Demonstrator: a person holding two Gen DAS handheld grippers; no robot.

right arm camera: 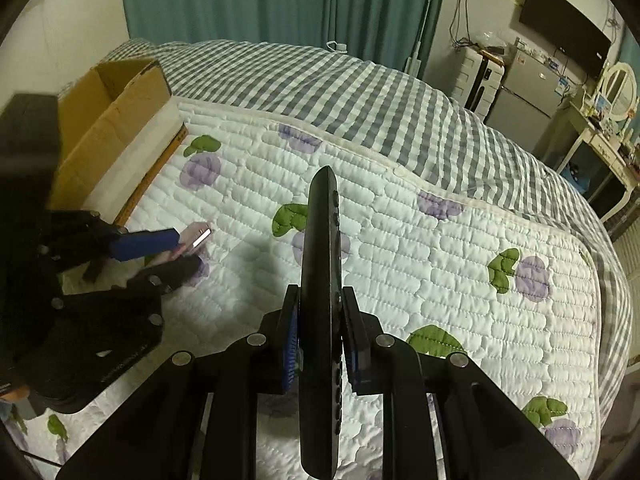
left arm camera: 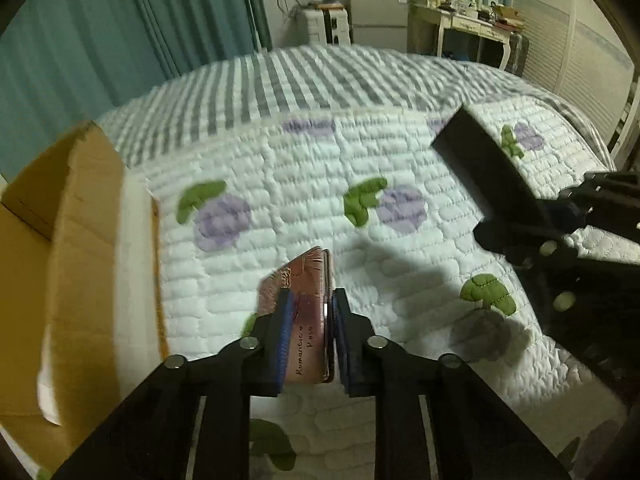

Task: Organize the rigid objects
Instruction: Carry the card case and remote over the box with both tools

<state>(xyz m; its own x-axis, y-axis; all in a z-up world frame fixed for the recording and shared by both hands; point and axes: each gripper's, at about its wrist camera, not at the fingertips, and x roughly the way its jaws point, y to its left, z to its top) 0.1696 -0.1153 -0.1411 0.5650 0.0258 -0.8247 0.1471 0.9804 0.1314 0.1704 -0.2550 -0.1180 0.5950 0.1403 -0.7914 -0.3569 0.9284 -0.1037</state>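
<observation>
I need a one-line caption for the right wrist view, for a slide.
Right gripper holds a black remote control on edge over the quilted bed, cardboard box at far left.

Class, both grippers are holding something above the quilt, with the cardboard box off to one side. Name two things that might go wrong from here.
1. The left gripper pinches the pink case by one end only, so it might pivot or slip before reaching the cardboard box.
2. The right gripper clamps the black remote edge-on, most of it jutting past the fingers. It may twist, or strike the left gripper while heading for the box.
</observation>
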